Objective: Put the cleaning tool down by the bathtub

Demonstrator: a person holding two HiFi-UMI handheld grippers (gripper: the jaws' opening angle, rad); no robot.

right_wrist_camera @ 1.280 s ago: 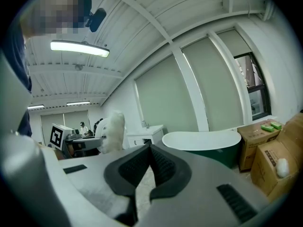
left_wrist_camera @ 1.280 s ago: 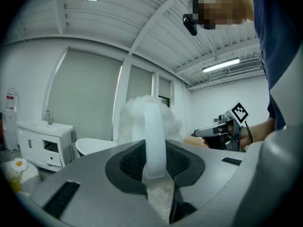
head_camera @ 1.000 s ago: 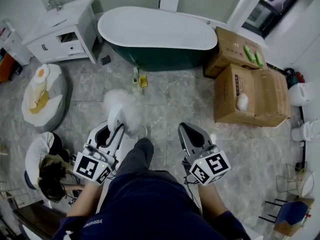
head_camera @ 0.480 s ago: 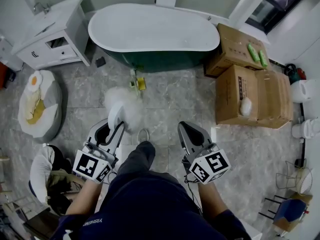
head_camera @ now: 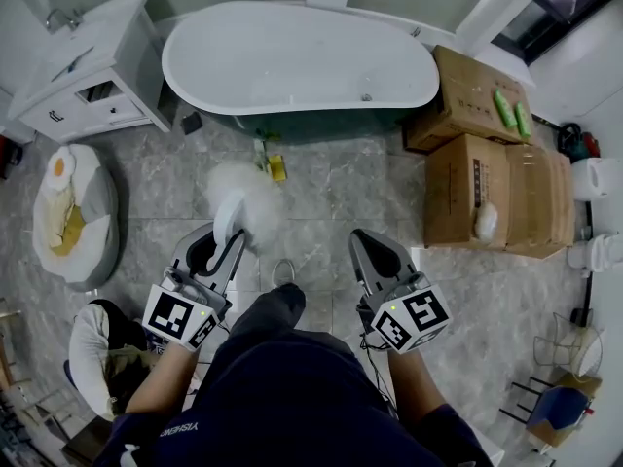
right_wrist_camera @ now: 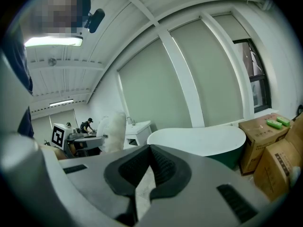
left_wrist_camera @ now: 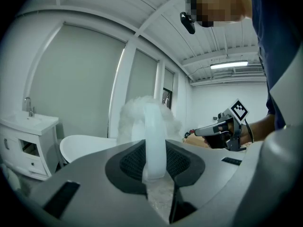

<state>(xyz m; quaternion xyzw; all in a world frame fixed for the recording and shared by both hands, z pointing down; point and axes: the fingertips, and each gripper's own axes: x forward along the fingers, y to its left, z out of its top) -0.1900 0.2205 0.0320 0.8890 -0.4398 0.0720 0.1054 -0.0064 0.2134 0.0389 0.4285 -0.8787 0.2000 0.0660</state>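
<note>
While your left gripper (head_camera: 228,243) clamps its jaws partway closed on the cleaning tool (head_camera: 241,207), the white fluff stands just past the jaw tips, short of the bathtub (head_camera: 292,66) ahead. Your left gripper view shows the pads (left_wrist_camera: 129,161) pressing the pale handle (left_wrist_camera: 154,141); the head view does not. Your right gripper (right_wrist_camera: 147,171), alongside, has its jaws together on nothing.
</note>
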